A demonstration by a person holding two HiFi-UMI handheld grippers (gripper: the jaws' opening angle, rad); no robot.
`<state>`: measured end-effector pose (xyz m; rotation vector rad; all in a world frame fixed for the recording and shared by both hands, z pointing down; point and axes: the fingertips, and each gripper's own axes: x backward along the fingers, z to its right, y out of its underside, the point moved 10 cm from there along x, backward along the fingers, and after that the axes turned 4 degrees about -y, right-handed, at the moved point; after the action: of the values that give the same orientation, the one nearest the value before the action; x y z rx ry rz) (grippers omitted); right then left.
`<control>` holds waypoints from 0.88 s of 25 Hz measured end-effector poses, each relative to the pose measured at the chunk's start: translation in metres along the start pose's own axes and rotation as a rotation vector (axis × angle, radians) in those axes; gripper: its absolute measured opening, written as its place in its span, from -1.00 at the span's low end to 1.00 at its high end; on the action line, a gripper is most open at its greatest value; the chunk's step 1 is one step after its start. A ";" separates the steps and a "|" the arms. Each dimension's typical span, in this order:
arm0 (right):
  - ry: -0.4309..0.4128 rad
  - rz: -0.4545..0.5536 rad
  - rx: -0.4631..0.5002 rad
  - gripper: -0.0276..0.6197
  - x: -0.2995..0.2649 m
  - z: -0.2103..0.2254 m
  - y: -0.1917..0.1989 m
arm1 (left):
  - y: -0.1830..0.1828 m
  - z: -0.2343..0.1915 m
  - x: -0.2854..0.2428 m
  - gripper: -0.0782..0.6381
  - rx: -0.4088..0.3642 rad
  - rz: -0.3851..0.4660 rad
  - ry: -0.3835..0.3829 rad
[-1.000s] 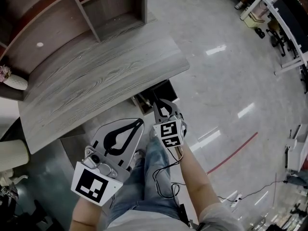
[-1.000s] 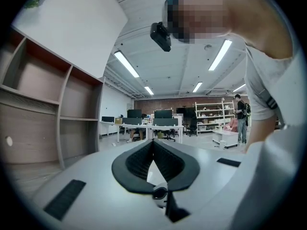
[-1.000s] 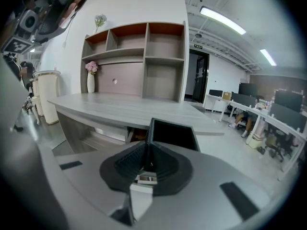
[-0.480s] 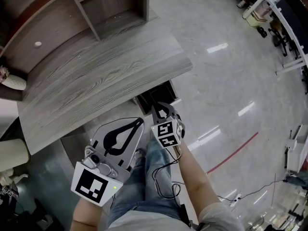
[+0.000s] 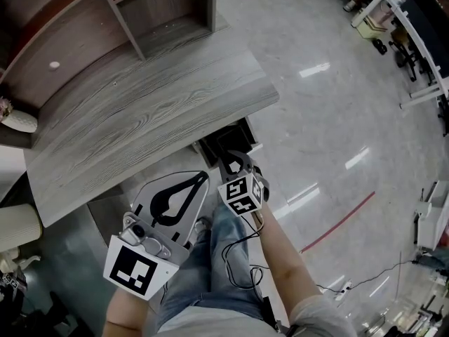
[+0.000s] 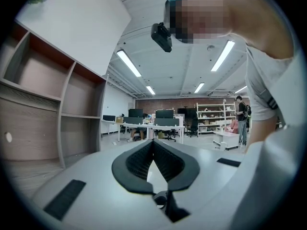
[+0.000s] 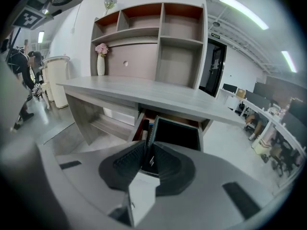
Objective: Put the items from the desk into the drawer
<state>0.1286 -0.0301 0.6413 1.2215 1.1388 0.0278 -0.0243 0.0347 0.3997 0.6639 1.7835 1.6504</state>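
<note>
Wood grain runs along the grey desk [image 5: 140, 111] in the head view, with a shelf unit [image 5: 105, 20] standing on its far side and a vase [image 5: 17, 118] at its left end. The drawer [image 5: 228, 140] is pulled out from under the desk's front edge, near its right end. The right gripper [image 5: 230, 161] hangs just in front of that edge, tilted down at the drawer. The left gripper [image 5: 203, 177] is held beside it, a little further out from the desk and clear of the drawer. In the left gripper view, the left gripper [image 6: 153, 142] points out level beside the desk's shelf unit [image 6: 43, 109], its tips pressed together with nothing between them. In the right gripper view, the right gripper [image 7: 149, 146] looks under the desk [image 7: 144, 92] straight into the drawer [image 7: 177, 133], whose dark main compartment lies just beyond the tips. Its jaws have just been opening and stand slightly apart. Only the drawer's edge shows through the narrow gap, and I can make out no item between the pads. The vase [image 7: 100, 63] stands at the desk's far left, against the shelf unit [image 7: 158, 37].
</note>
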 end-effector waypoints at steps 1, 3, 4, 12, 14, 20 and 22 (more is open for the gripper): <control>-0.002 -0.004 0.000 -0.72 0.001 0.000 -0.001 | -0.001 0.001 0.001 -0.76 -0.001 0.002 0.000; 0.000 0.004 0.000 -0.72 0.005 -0.001 -0.003 | -0.003 0.002 0.002 -0.76 -0.005 0.002 0.003; 0.002 0.015 0.001 -0.72 0.007 -0.001 -0.006 | -0.004 0.003 0.002 -0.76 -0.006 0.003 0.003; -0.012 0.106 -0.019 -0.76 0.027 -0.005 -0.039 | -0.014 0.006 0.011 -0.76 -0.027 0.027 0.004; -0.020 0.132 -0.018 -0.83 0.037 -0.006 -0.050 | -0.019 0.007 0.014 -0.76 -0.030 0.039 0.001; -0.070 0.241 -0.039 -0.89 0.078 -0.011 -0.091 | -0.039 0.012 0.023 -0.76 -0.054 0.082 0.002; -0.089 0.285 -0.039 -0.89 0.097 -0.014 -0.108 | -0.046 0.014 0.027 -0.76 -0.063 0.093 0.004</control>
<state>0.1087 -0.0102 0.4985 1.3292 0.8765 0.2079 -0.0304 0.0594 0.3513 0.7255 1.7194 1.7634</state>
